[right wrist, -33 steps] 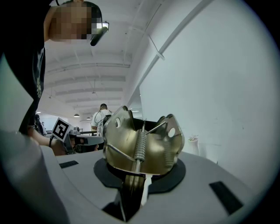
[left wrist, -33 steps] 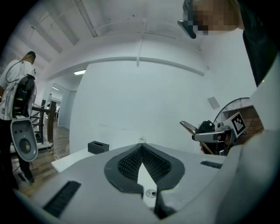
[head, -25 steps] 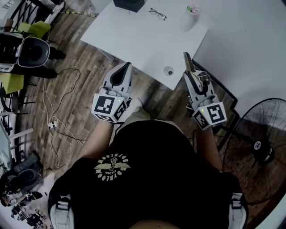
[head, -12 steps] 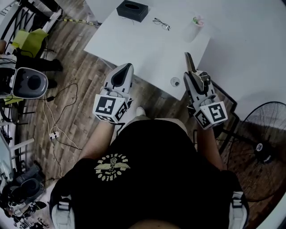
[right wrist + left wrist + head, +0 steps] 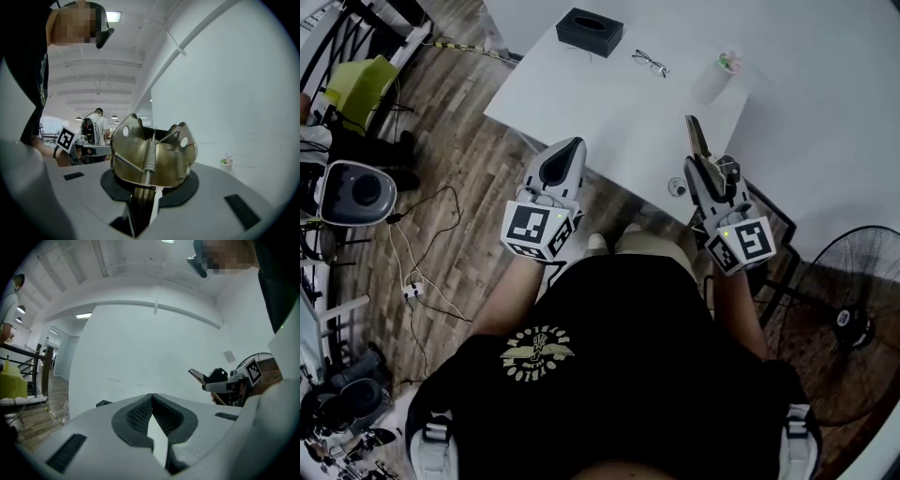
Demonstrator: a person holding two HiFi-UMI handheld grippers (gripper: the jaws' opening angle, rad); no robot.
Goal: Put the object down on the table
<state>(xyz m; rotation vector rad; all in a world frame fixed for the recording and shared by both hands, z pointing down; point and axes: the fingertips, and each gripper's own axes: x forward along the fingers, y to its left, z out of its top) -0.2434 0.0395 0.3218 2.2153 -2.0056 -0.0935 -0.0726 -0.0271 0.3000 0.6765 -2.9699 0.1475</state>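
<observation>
Jaws of the right gripper (image 5: 146, 199) are clamped on a brass-coloured spring clip (image 5: 151, 152), which juts out beyond them in the air at the near edge of the white table (image 5: 600, 103). The left gripper (image 5: 152, 404), alongside, has its jaws closed together on nothing.

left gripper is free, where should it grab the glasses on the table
Probably the bridge between the lenses of the glasses, coming straight down from above: they lie low on the table, and the thin frame offers little else to pinch.
</observation>
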